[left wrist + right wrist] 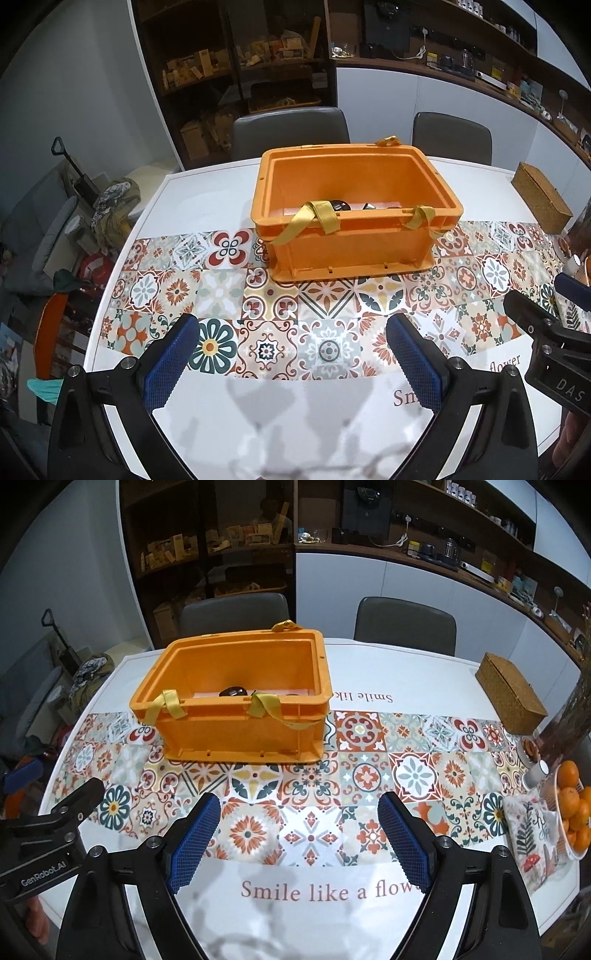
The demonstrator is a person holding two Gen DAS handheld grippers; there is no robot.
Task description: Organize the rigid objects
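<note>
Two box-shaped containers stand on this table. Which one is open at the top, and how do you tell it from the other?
The orange crate with yellow straps: its top is open, with items inside. The woven box at the table's right edge is closed.

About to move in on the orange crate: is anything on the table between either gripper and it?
Nothing visible. Only bare patterned tablecloth lies between the left gripper, the right gripper and the orange crate. Both grippers are open and empty.
</note>
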